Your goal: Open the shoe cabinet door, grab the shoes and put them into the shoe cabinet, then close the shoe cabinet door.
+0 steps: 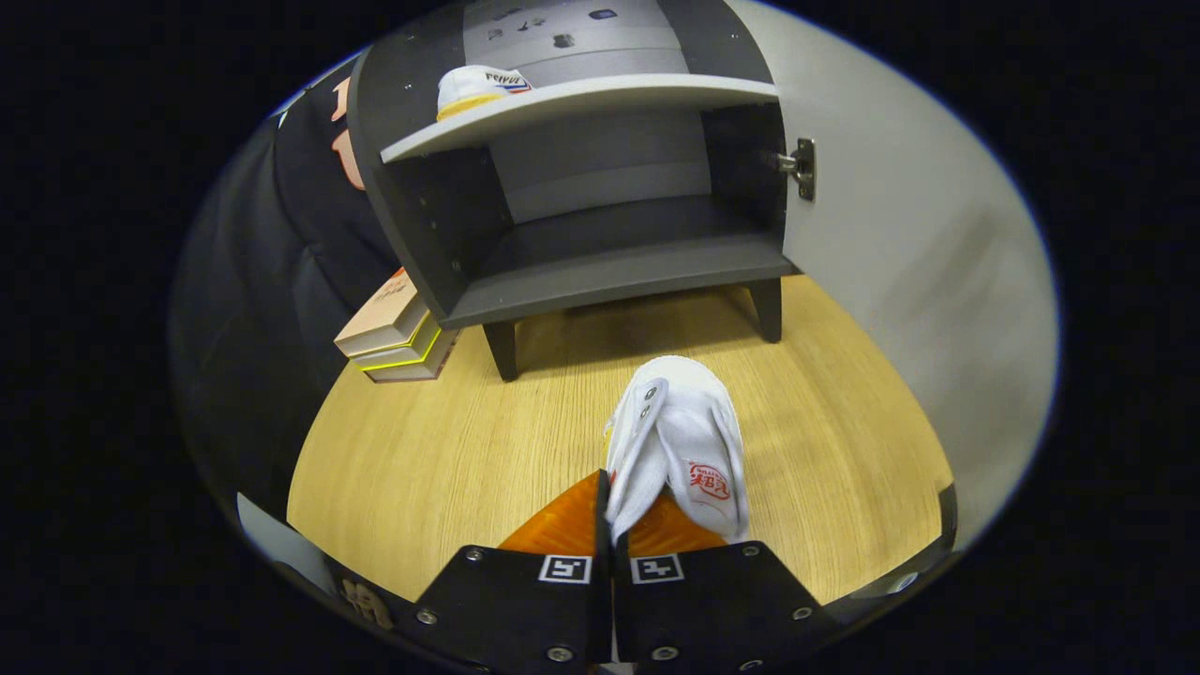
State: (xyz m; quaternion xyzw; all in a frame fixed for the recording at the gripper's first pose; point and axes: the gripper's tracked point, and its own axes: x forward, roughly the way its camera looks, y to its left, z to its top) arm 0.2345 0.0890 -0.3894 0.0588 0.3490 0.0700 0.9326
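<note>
A white shoe (680,441) hangs between my fingers, its toe pointing toward the cabinet, and my gripper (611,511) is shut on its upper edge. Ahead stands the dark grey shoe cabinet (600,281) on short legs, its lower compartment bare. Its light grey door (900,234) is swung wide to the right, hinge showing. A second white shoe (478,89) with a yellow sole lies on the cabinet's upper shelf at the left.
The cabinet stands on a wooden tabletop (441,450). A stack of books (398,333) lies left of the cabinet's front leg. Black cloth wall hangs behind and to the left.
</note>
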